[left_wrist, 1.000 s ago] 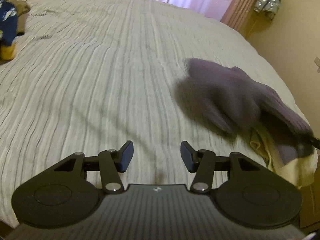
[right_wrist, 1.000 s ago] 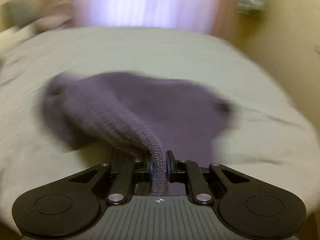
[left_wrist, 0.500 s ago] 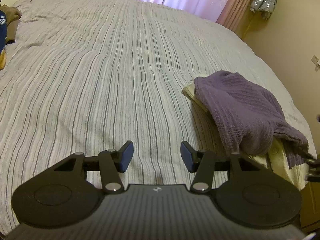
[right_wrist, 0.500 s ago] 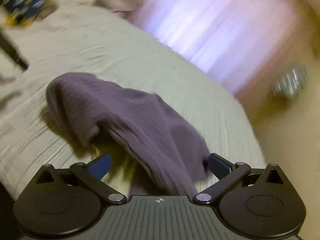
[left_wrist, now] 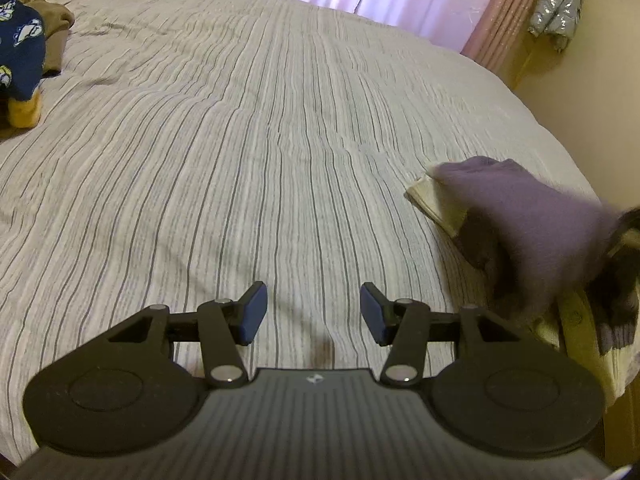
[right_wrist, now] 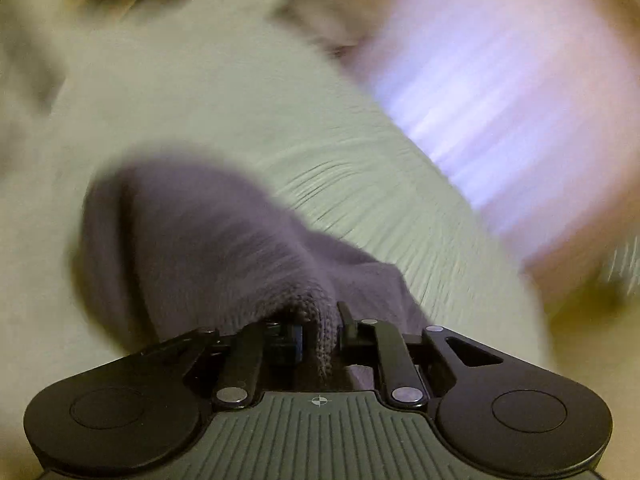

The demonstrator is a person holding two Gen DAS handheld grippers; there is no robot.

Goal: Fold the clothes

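The right gripper [right_wrist: 320,334], spread a moment ago, is closing on the sweater [right_wrist: 192,232] again, seemingly re-gripping to adjust its placement; the left gripper [left_wrist: 312,316] idles half-spread.

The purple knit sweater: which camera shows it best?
The right wrist view: the purple knit sweater fills the middle, a fold between the closing right gripper jaws. The left wrist view shows it blurred at the right edge.

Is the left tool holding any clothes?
No, the left tool has nothing between its open fingers, only the striped bed cover under it.
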